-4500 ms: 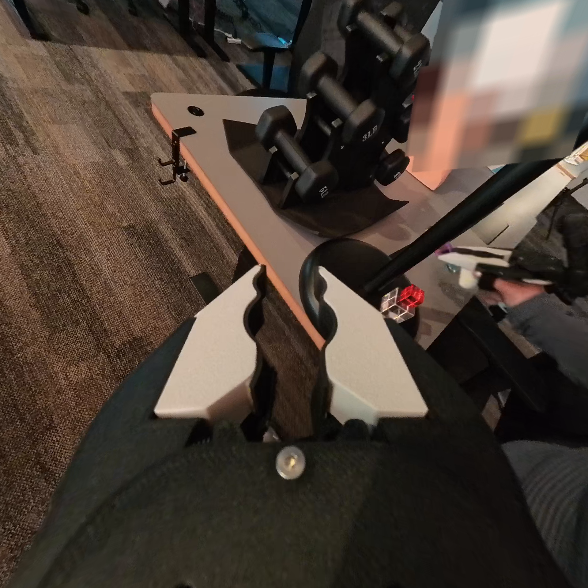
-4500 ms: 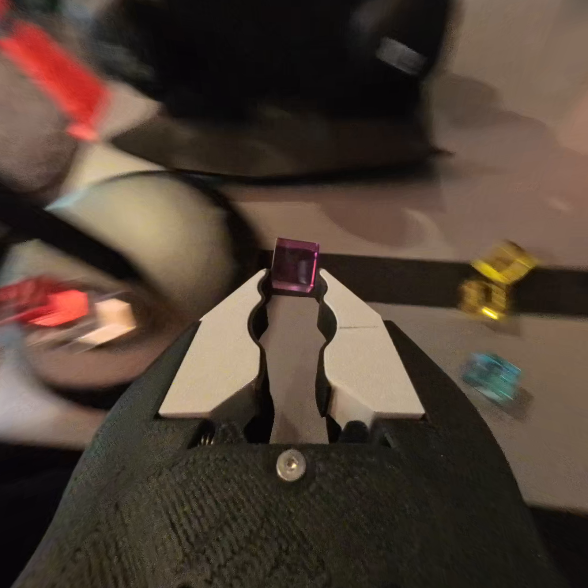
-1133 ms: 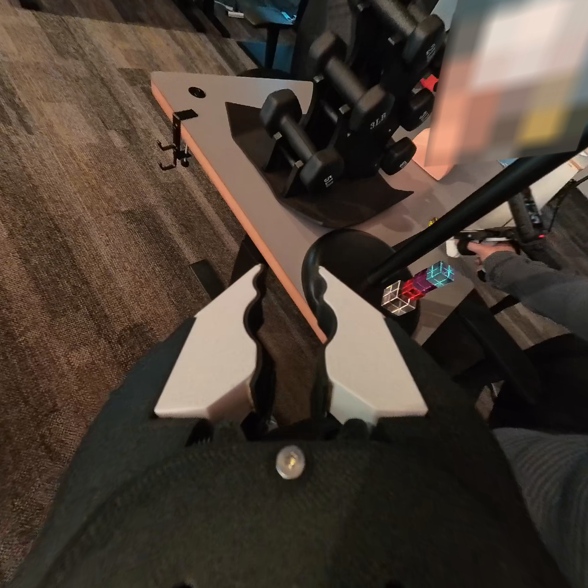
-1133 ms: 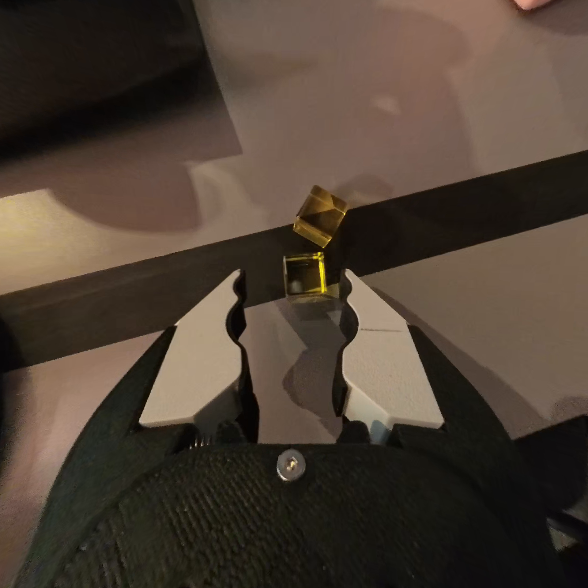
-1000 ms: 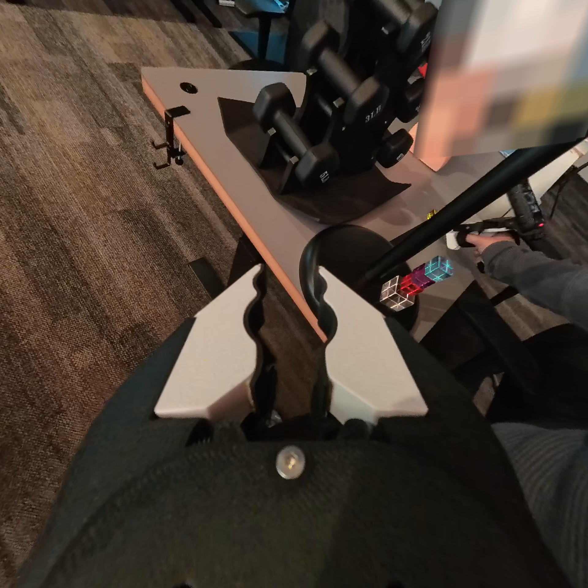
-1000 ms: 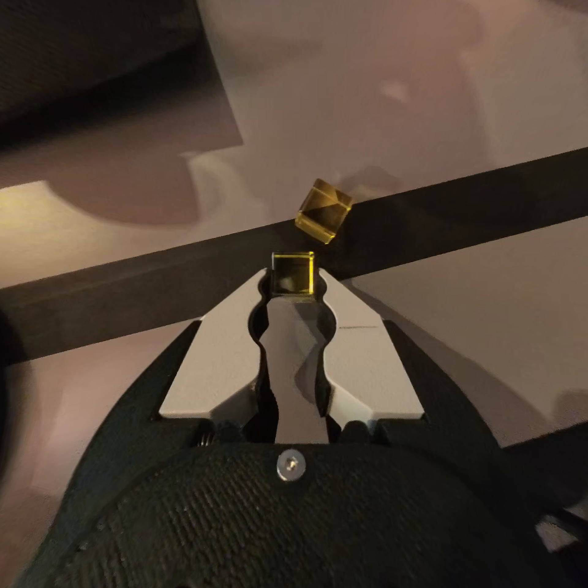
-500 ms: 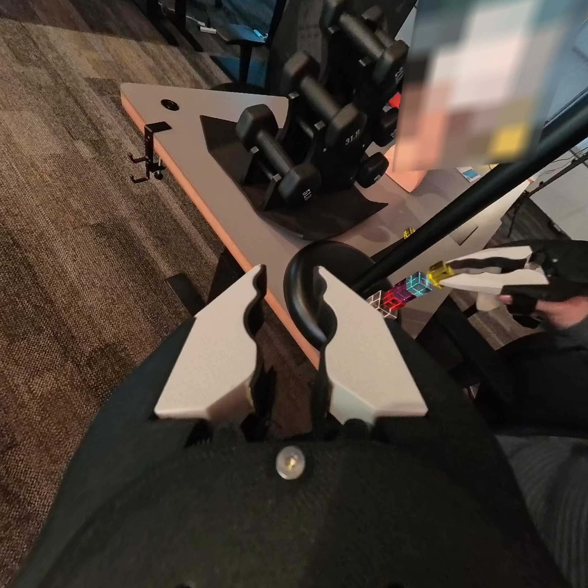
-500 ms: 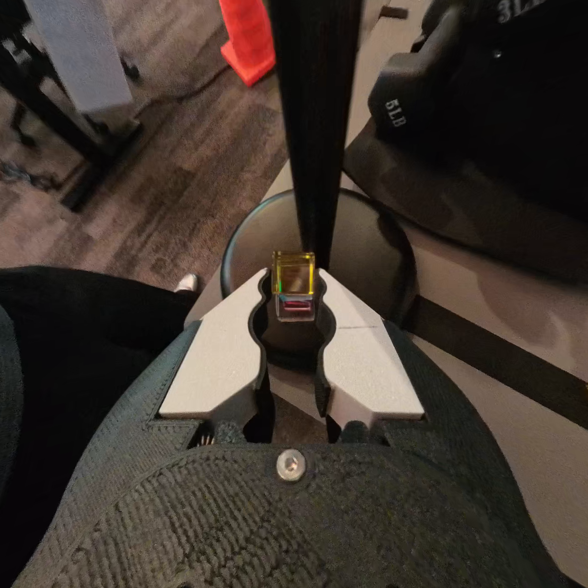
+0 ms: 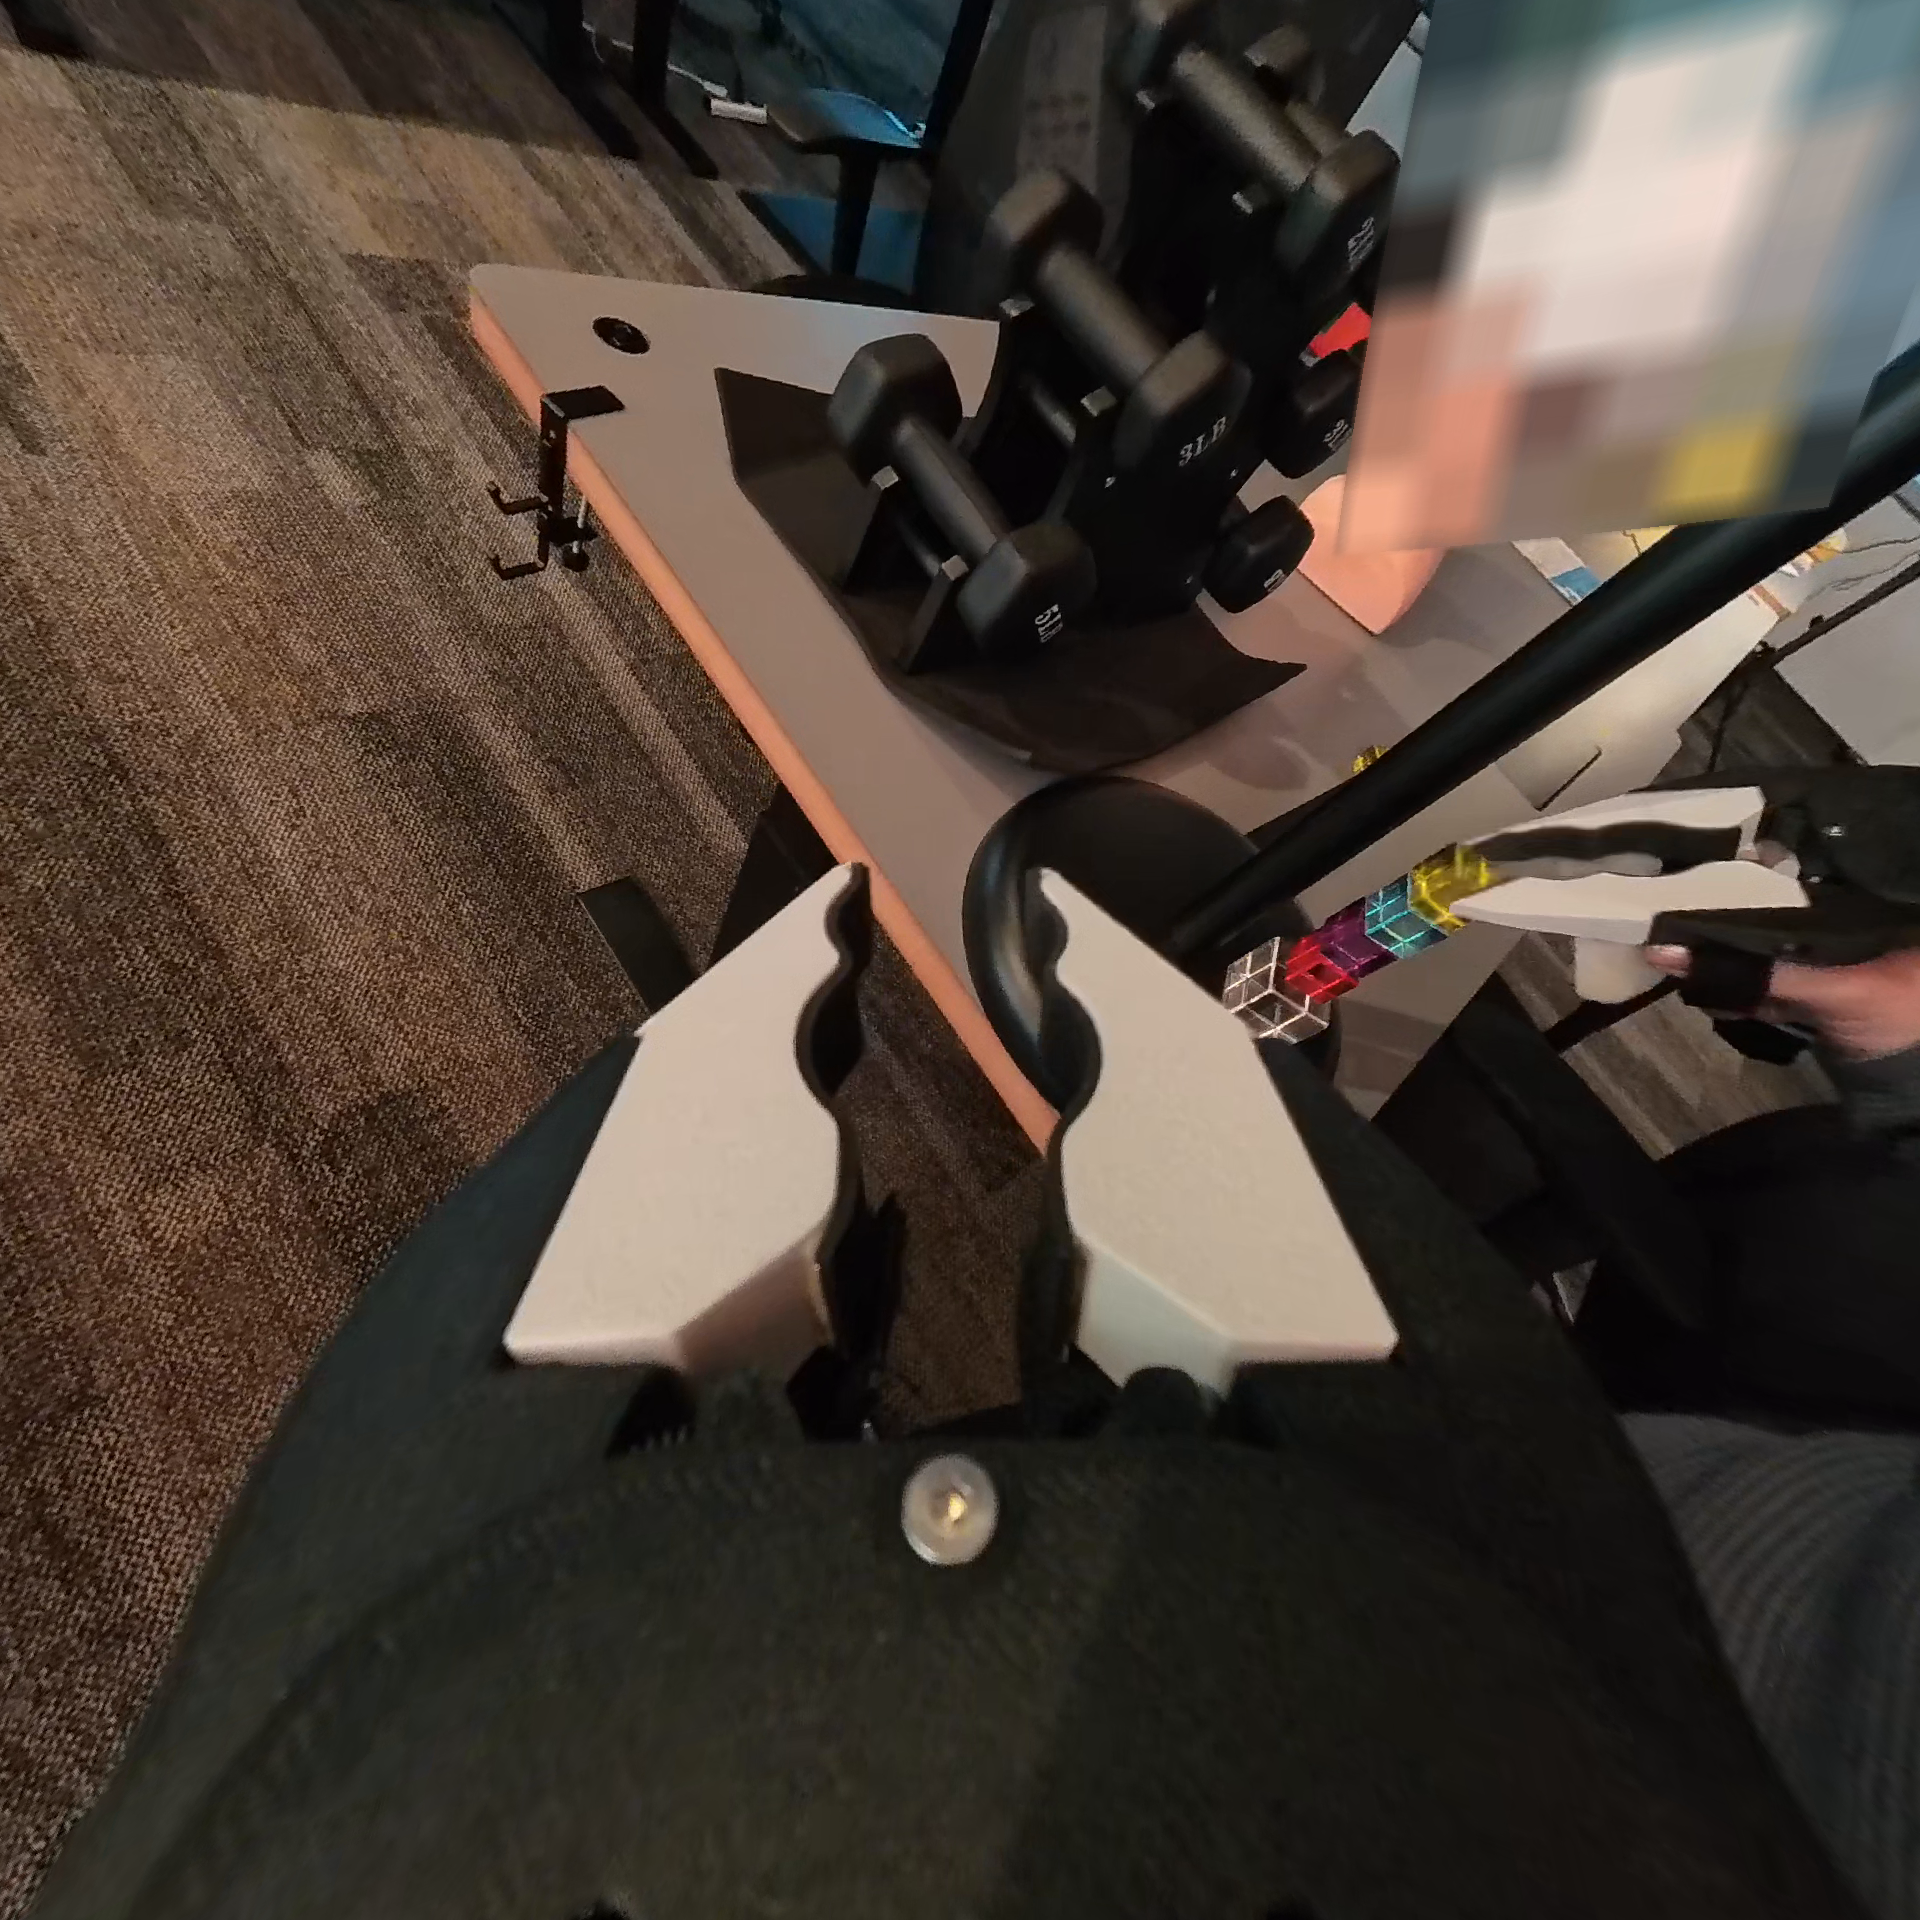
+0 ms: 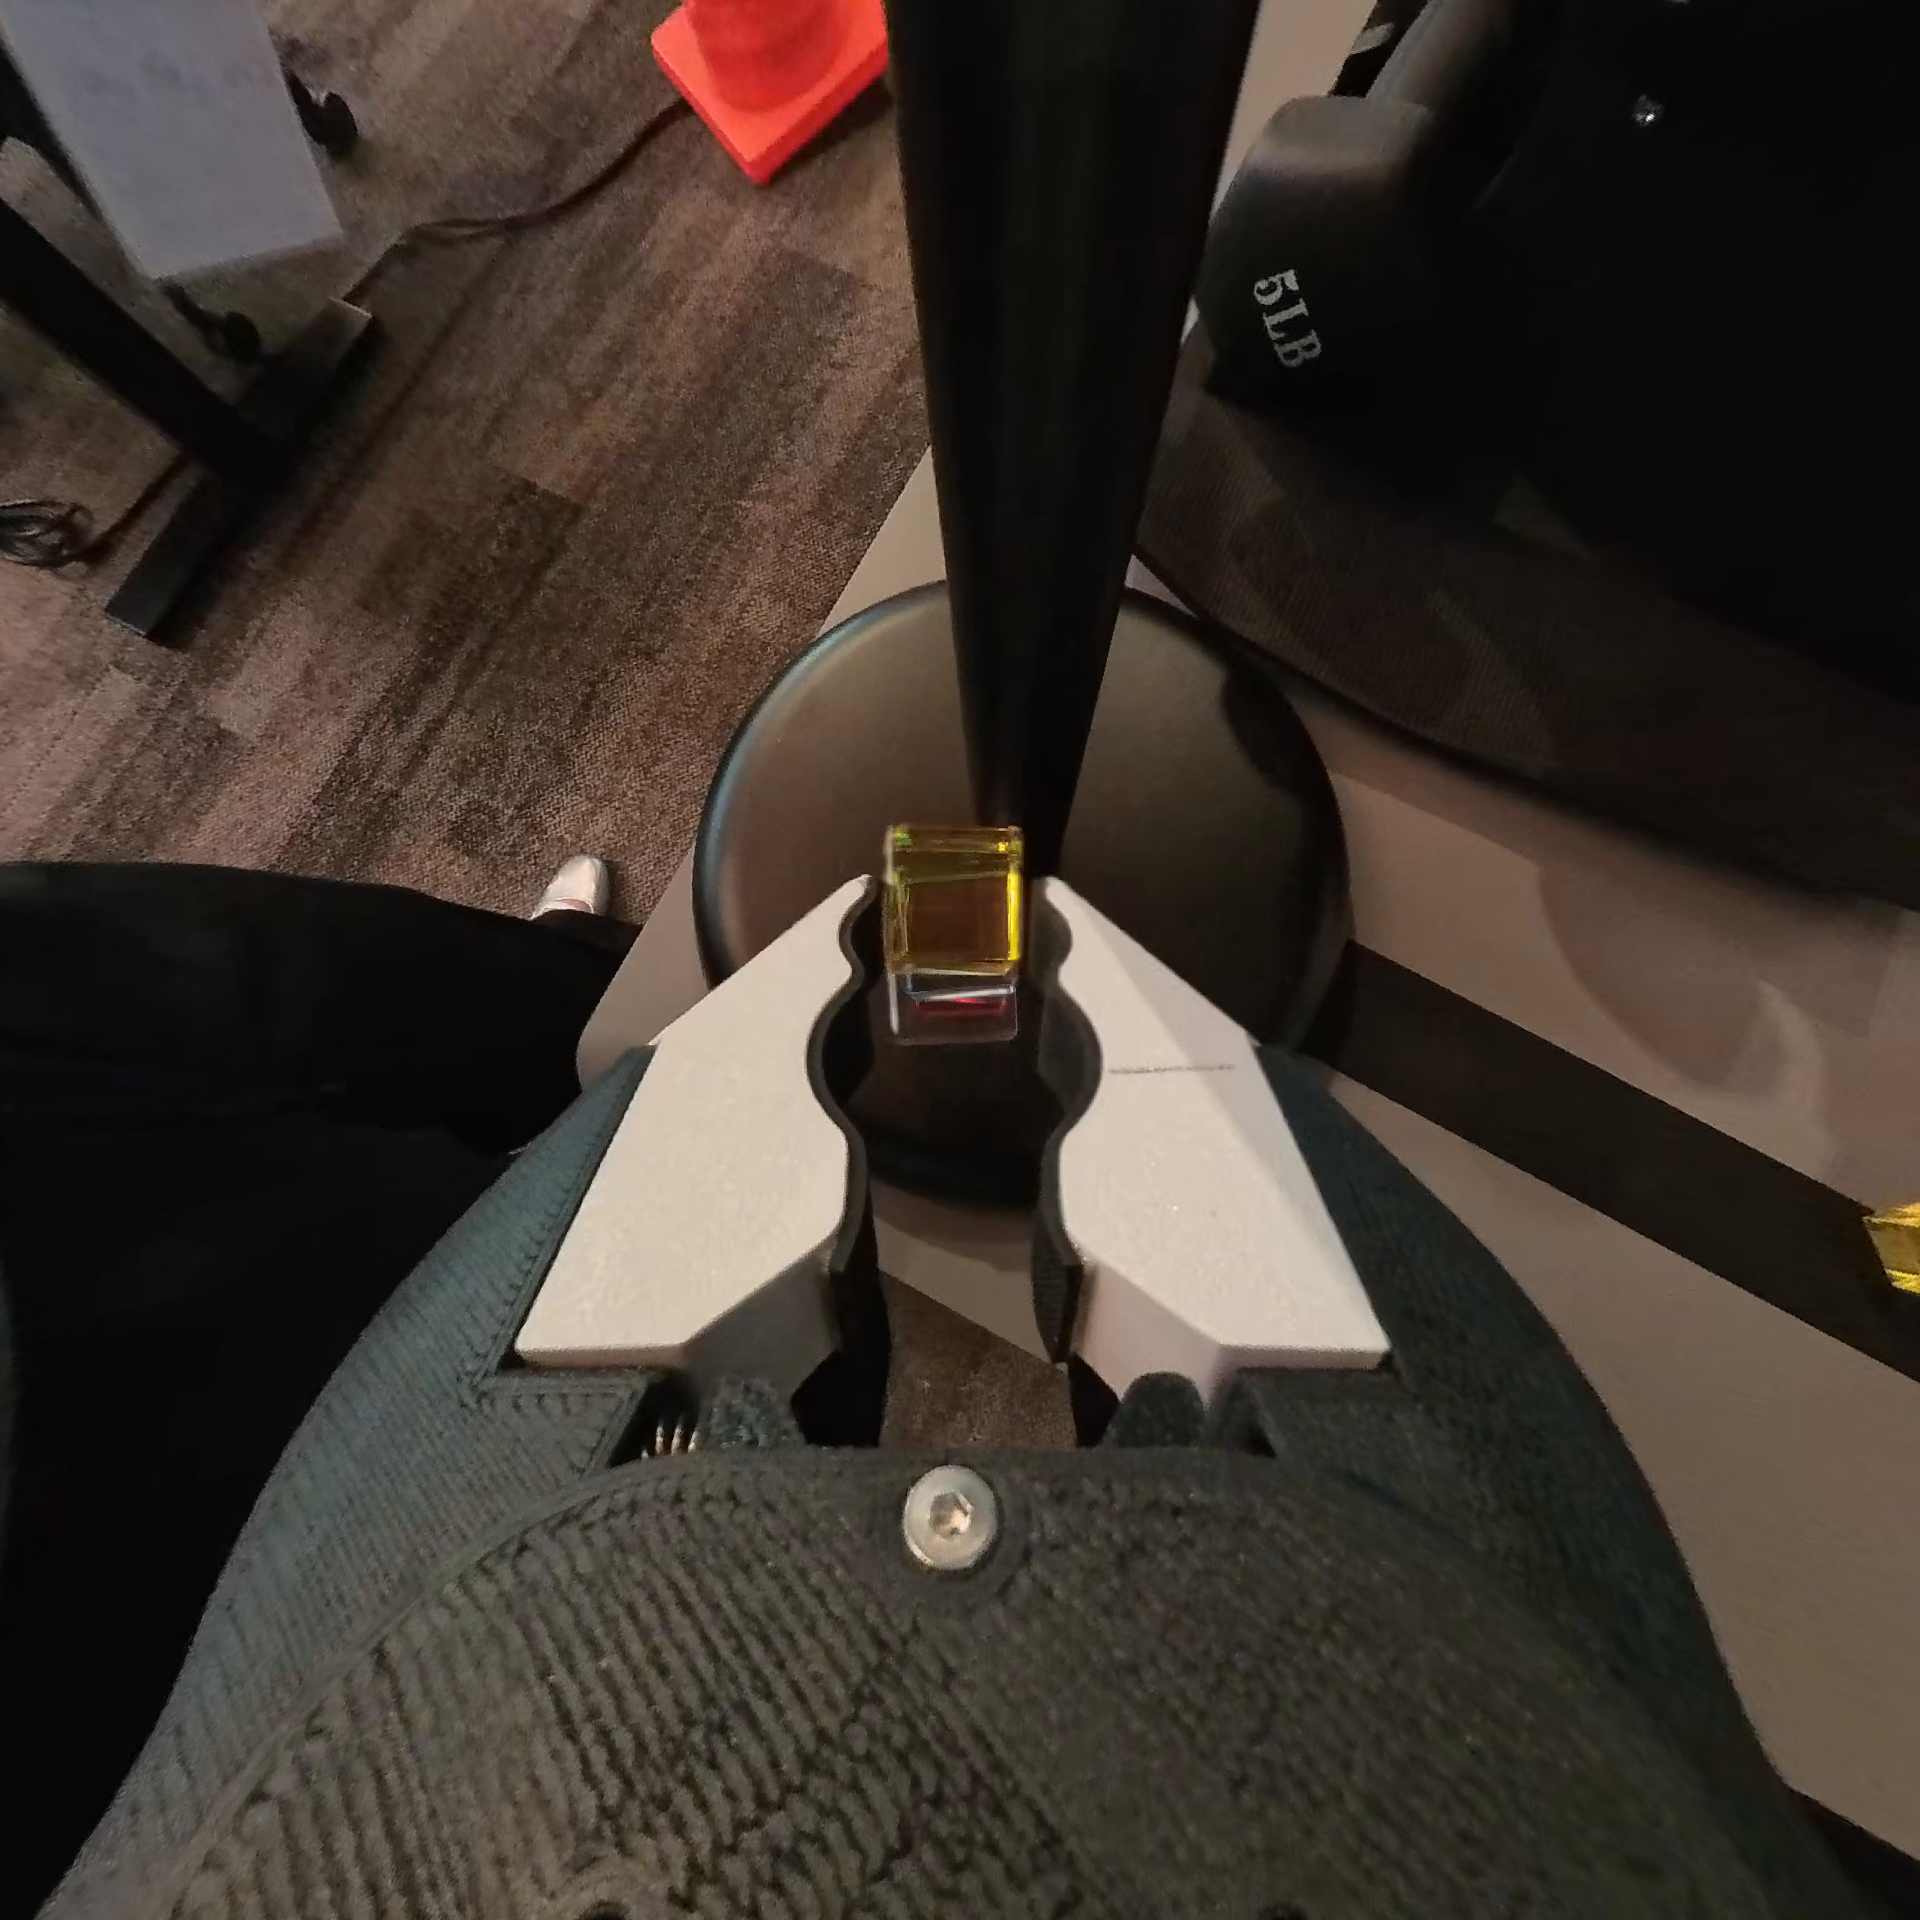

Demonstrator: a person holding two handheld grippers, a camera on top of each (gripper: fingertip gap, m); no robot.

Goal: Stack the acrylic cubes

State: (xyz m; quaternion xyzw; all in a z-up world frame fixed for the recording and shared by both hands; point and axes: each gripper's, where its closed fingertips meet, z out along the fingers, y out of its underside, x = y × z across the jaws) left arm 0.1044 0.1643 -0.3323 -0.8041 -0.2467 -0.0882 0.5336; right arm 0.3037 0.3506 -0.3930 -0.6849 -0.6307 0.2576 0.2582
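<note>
- Yellow cube (image 10: 951, 904) is sitting clamped between the fingertips of the right gripper (image 10: 954, 909), directly over the round black base (image 10: 1226, 831).
- Only the left wrist view is showing the stack under it: clear cube (image 9: 1270, 1000), red cube (image 9: 1317, 968), purple cube (image 9: 1351, 935), cyan cube (image 9: 1397, 914).
- Left gripper (image 9: 951, 899) is standing narrowly open and holding nothing, off the edge of the grey table (image 9: 831, 665), beside that base.
- Black pole (image 10: 1049, 416) is rising just behind the yellow cube and blocking the view.
- Dumbbell rack (image 9: 1091, 436) and a second yellow cube (image 10: 1896, 1252) are lying beyond the base.
</note>
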